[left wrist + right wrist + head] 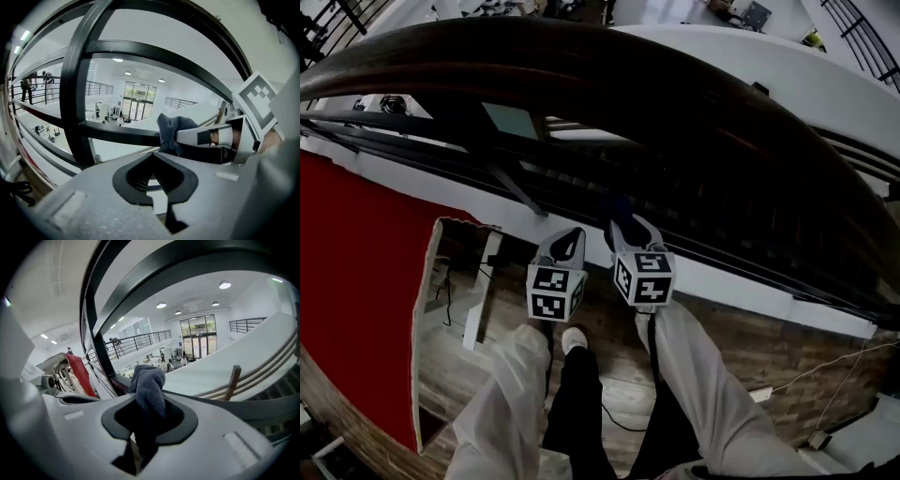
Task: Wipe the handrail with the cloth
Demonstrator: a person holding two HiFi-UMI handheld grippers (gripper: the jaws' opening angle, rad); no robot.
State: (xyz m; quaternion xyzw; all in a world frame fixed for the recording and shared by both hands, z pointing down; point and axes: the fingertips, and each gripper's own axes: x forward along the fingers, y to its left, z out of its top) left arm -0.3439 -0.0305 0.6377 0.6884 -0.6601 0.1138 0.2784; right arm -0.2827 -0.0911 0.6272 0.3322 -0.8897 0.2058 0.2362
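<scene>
Sleeves (pixel 703 380) of white fabric, two of them, run forward side by side from our body, and each ends in one hand-held tool. We count two black-and-white marker cubes (pixel 643 277), nearly touching, with the white jaws pointing up toward the railing. Our left gripper (pixel 568 236) is clenched on nothing: its jaws meet with only air in the dark notch between them. Our right gripper (pixel 624 227), just beside it, pinches the single dark blue-grey knitted cloth (pixel 149 387), whose bunched top stands out past the jaw tips. In the left gripper view the cloth sits against one thin dark horizontal bar (pixel 117 131) of the railing; we cannot tell whether it presses on it. Above both tools arches the one broad dark curved handrail (pixel 609 84), with the cloth below it in the head view. Farther off lie one red panel (pixel 356 281) and a wooden plank floor (pixel 741 347).
</scene>
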